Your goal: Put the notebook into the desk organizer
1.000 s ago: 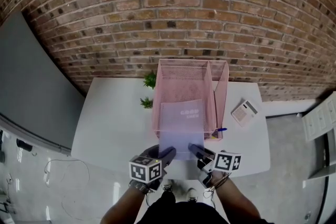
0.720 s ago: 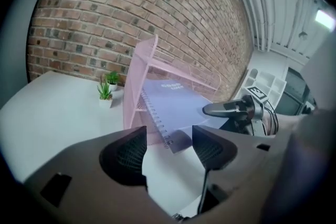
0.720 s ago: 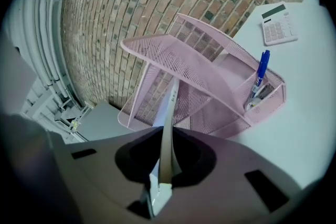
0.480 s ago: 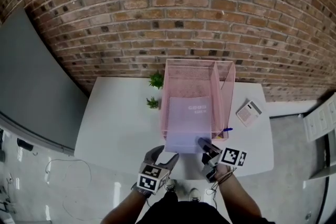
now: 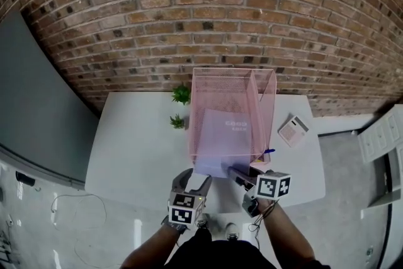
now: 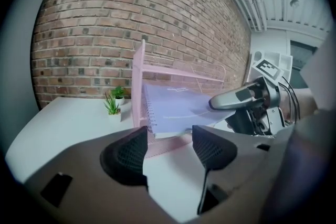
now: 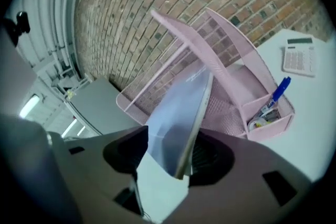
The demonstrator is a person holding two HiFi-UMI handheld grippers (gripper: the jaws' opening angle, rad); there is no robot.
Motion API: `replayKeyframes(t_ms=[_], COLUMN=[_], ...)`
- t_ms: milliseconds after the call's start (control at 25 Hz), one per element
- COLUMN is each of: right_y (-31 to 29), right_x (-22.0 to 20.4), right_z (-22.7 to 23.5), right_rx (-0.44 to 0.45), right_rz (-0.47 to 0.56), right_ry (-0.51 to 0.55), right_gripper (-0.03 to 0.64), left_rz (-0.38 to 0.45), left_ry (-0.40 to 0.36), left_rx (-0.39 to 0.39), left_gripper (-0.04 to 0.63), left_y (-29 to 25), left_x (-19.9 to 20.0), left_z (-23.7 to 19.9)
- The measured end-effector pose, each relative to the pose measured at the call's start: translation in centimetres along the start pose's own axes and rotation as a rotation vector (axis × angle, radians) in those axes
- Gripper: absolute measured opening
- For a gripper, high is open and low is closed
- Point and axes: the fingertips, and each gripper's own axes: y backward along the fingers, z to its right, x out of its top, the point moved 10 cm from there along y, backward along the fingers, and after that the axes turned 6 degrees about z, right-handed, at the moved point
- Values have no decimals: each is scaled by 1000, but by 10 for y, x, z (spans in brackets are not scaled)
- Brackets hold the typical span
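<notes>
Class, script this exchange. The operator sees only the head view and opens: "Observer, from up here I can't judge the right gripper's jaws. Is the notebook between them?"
Observer: Yes. The right gripper view shows the notebook's near corner between the right gripper's jaws, which are opening.
Operator: And the left gripper?
Observer: The left gripper's jaws stand wide apart with nothing between them. The notebook lies ahead of them.
Operator: Any detail on the notebook I'm missing?
Observer: A spiral binding runs along the edge nearest the left gripper, just inside the desk organizer's pink front post.
</notes>
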Motion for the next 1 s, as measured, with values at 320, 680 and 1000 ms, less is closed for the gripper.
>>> replayKeyframes(t_ms=[320,680,1000], right_y=[9,14,10], right_x=[-19,-16,-12], right_z=[-7,-10,-4], right_rx=[-105,-359,-476], right_rz=[-45,67,138], right_ry=[224,416,402], right_gripper=[256,267,357], left_rz=[3,15,20], left_ry=[38,55,41], left_rx=[23,48,44], left_gripper=[259,259,258], left_y=[-7,-19,-19], left_x=[5,14,12], left_z=[-13,-18,-17])
